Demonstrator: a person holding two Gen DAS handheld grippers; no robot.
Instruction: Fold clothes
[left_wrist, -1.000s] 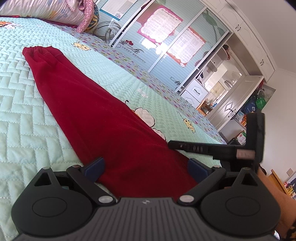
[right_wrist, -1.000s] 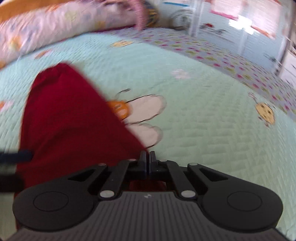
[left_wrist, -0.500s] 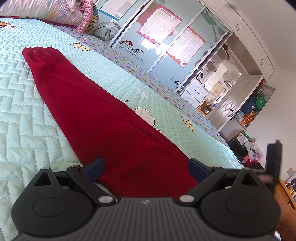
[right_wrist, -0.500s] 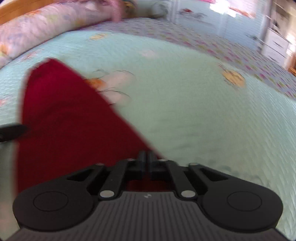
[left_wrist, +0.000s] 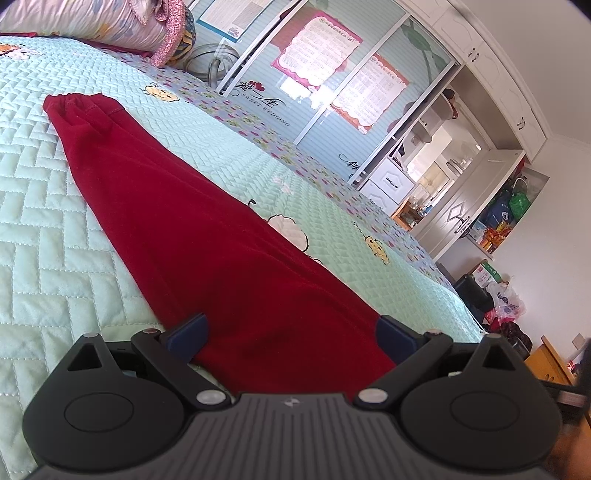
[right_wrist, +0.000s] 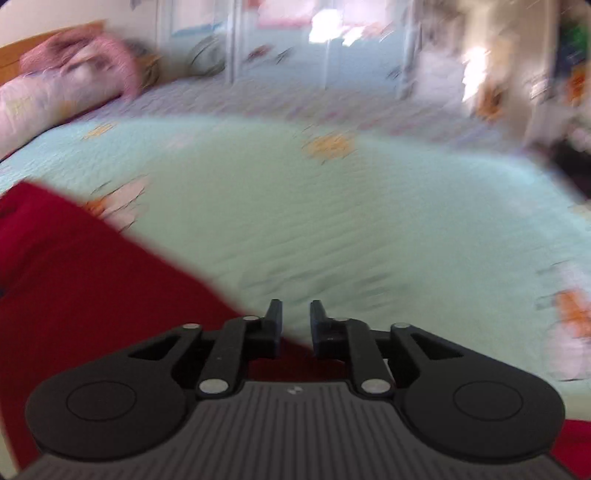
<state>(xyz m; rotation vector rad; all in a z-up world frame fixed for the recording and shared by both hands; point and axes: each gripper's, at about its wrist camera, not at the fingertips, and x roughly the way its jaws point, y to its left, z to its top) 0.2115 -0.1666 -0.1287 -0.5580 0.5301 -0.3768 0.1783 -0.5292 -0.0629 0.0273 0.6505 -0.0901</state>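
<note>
- Left wrist view: red garment (left_wrist: 192, 236) lies flat on the bed (left_wrist: 48, 236), a long narrow strip running from the gathered hem near the pillow end down to the near edge.
- Left gripper (left_wrist: 291, 338) jaws spread wide; blue fingers (left_wrist: 186, 332) stand either side of the garment's near end, at its two edges. Cloth lies between them; pads not pressing on it.
- Bed cover is pale green, quilted, with cartoon chicks and a flowered border along the far edge.
- Pillow (left_wrist: 92, 18) at the far left corner of the bed; wardrobe (left_wrist: 332, 85) with sliding doors and posters beyond the far edge.
- A dark gripper part shows at the right border, low; too cut off to read.
- Right wrist view: heavily blurred.
- Right gripper (right_wrist: 295, 321) jaws parted by a narrow gap and opening. The garment's (right_wrist: 92, 295) edge passes under the left finger; nothing pinched between the pads that I can see.
- Garment fills the lower left of this view; bare cover (right_wrist: 332, 221) ahead and to the right.
- Pillow (right_wrist: 55, 92) at the far left corner, smeared.
</note>
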